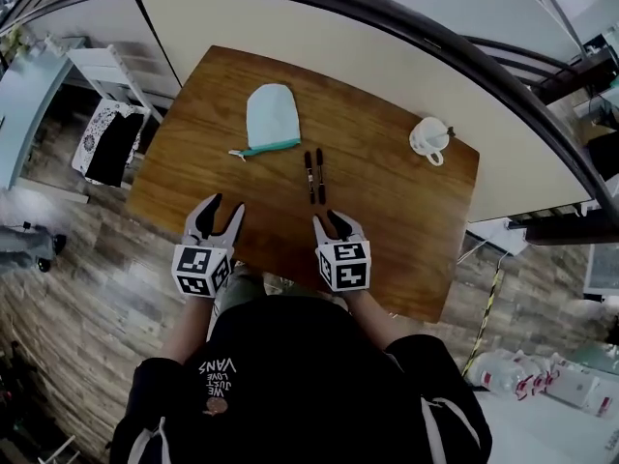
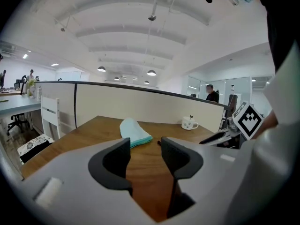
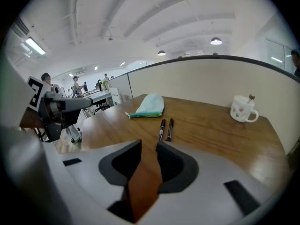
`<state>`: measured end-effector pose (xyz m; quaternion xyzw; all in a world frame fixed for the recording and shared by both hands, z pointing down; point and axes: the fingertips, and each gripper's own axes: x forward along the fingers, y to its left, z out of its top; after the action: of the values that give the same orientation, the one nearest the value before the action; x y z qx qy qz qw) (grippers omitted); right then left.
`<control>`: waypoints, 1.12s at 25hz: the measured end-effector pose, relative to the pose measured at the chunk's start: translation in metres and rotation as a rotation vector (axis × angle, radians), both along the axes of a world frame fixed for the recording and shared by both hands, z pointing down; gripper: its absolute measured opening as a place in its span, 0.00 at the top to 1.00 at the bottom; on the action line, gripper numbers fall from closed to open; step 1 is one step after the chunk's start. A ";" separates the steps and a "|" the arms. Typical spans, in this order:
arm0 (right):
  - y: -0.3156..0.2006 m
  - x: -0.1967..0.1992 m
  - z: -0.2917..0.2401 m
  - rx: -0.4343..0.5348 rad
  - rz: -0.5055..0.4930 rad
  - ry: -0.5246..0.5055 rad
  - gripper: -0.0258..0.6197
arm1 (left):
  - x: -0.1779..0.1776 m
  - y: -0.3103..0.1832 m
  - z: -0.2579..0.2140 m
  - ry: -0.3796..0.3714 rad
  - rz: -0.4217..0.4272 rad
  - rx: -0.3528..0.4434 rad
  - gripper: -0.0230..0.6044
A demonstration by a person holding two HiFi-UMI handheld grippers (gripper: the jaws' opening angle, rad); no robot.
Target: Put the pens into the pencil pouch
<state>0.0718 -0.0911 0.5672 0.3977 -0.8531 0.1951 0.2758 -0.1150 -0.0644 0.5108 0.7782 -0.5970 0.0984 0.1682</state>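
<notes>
A mint-green pencil pouch (image 1: 272,116) lies flat at the far middle of the wooden table (image 1: 406,220), its zip end towards me. Two black pens (image 1: 315,176) lie side by side just to its near right. My left gripper (image 1: 225,206) hovers open over the near left of the table, with nothing between its fingers. My right gripper (image 1: 329,220) is a little short of the pens, its jaws apart with a narrow, empty gap. In the right gripper view the pens (image 3: 166,128) lie straight ahead of that gripper (image 3: 148,149), the pouch (image 3: 149,106) beyond them. The left gripper (image 2: 145,146) faces the pouch (image 2: 135,131).
A white mug (image 1: 428,139) stands at the table's far right corner. A cream partition (image 1: 387,56) runs along the far edge. A white chair (image 1: 111,75) sits off the table's left. Bags lie on the floor at the lower right (image 1: 527,375).
</notes>
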 end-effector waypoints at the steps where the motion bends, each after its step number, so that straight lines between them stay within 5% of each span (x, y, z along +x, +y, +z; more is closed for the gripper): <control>1: -0.002 -0.001 0.003 -0.004 0.013 0.003 0.78 | -0.002 -0.005 0.001 0.003 0.011 -0.002 0.66; 18: -0.045 -0.032 0.053 -0.032 0.180 0.186 0.82 | -0.033 -0.077 0.033 0.009 0.288 -0.091 0.66; 28: -0.056 -0.027 0.078 -0.084 0.255 0.271 0.82 | -0.038 -0.108 0.055 -0.057 0.436 -0.107 0.66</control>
<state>0.0444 -0.1469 0.6454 0.5132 -0.7419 0.2084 0.3778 -0.1525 -0.1719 0.5660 0.8758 -0.4130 0.1856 0.1670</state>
